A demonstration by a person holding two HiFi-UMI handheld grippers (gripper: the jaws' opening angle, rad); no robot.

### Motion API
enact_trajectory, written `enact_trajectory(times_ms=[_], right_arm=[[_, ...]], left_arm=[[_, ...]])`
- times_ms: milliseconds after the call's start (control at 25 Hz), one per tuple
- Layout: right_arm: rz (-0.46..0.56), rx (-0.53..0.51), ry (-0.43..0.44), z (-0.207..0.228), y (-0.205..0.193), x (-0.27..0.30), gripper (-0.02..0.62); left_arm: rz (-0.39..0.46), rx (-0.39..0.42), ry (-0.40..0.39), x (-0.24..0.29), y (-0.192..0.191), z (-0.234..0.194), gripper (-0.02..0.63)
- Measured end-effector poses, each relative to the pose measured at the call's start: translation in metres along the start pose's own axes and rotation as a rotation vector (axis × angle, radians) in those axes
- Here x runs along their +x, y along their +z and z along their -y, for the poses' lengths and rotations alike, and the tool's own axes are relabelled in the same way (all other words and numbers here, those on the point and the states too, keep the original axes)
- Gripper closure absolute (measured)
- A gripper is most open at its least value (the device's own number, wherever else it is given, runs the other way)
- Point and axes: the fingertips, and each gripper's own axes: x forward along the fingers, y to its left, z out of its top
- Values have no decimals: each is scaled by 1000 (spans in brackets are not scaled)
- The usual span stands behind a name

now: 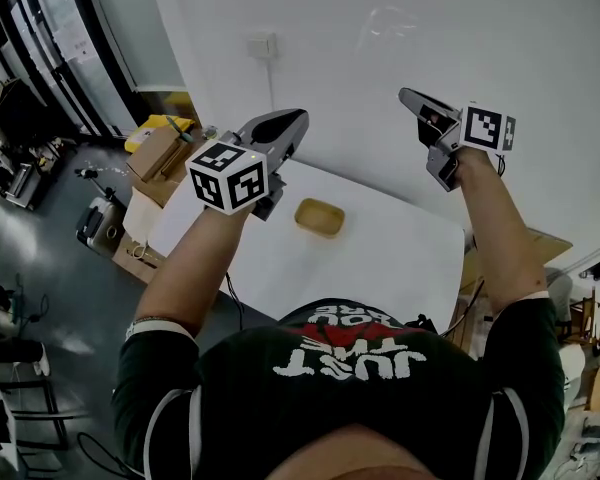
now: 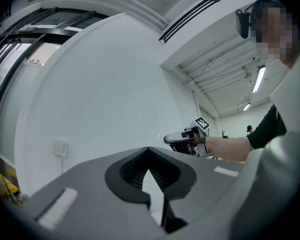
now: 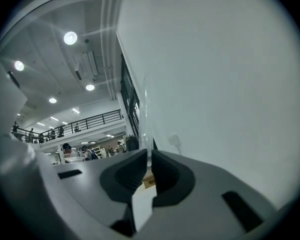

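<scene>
black shirt [image 1: 230, 398] nearest, both forearms up. left gripper [image 1: 296, 120]: fingers pressed together, nothing between them, held in the air above the white table [image 1: 380, 258]. right gripper [image 1: 410, 98]: likewise closed and empty, near the wall [image 1: 380, 28]. yellow tray [image 1: 319, 217] lies on the table, just below the left gripper, untouched. judged step: no approach yet; a grasp would call for lowering and spreading the fingers.

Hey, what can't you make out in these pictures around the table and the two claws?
- Tan tray: head view, too small to tell whether anything lies in it.
- Table: head view, near edge hidden by the person's shirt.
- Cardboard boxes: head view, partly behind the left claw.
- Tan patch: right gripper view, mostly hidden by the right claw; cannot tell what it is.
</scene>
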Motion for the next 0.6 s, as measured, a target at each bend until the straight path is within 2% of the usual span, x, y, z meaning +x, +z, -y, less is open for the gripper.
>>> enact_trajectory(times_ms=[600], right_arm=[[-9,-4,-4,2,-2,0,566]], left_arm=[[-5,4,-2,2,1,1,598]])
